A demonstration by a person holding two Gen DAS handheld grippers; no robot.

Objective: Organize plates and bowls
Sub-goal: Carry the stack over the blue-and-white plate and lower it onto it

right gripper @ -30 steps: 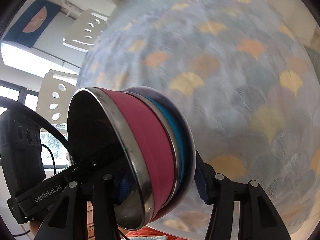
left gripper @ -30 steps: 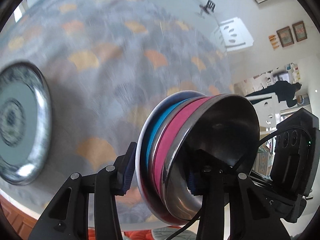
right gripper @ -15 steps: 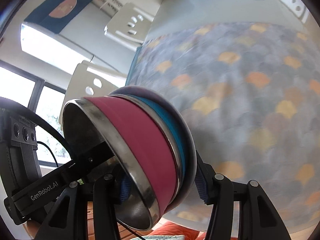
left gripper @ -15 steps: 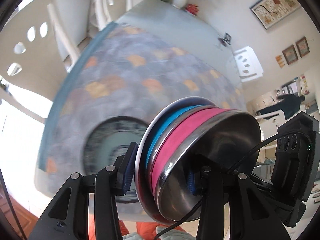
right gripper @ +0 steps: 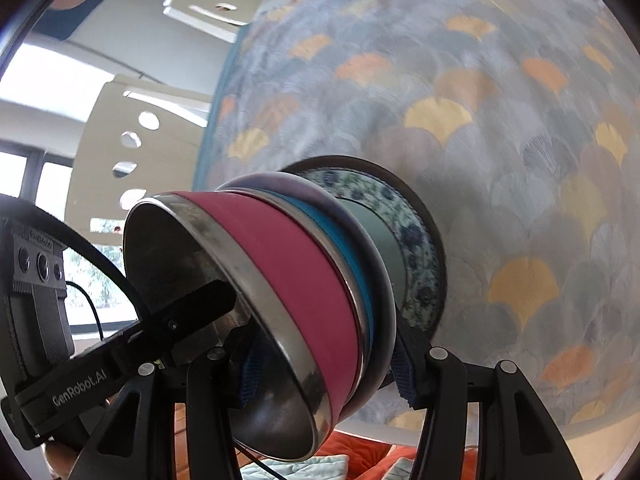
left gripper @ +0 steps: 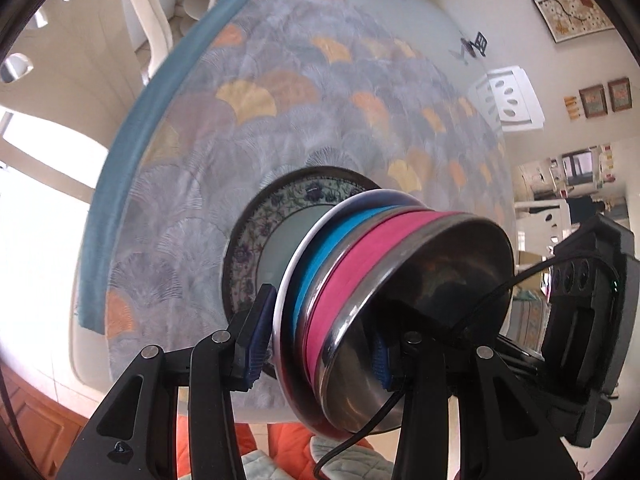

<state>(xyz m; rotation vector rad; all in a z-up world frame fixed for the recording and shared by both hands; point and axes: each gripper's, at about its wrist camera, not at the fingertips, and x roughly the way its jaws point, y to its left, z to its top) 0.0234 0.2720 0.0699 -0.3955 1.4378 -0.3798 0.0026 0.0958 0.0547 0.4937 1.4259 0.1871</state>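
The left tongs point(left gripper: 320, 344) were clamped on a nested stack of bowls point(left gripper: 360, 280), one blue-padded finger against the stack's underside and the other inside the top bowl. The right tongs point(right gripper: 320, 364) were clamped on the same stack point(right gripper: 304, 304) from the opposite side, in the same way. The pink bowl point(right gripper: 296, 280) sat uppermost, its inside polished steel, its outer wall matte pink, its rim a bright metal band. Below it came the blue bowl point(left gripper: 316, 256), of the same build, then a shallow steel dish point(left gripper: 296, 264) with a wide rolled lip. The stack was held just over a round plate point(left gripper: 276, 208), pale grey-green at the centre with a blue floral border and dark rim. That plate lay near the table's point(left gripper: 100, 368) corner, on a tablecloth point(left gripper: 280, 92) with a fan-scale pattern in grey, yellow and orange, edged in teal.
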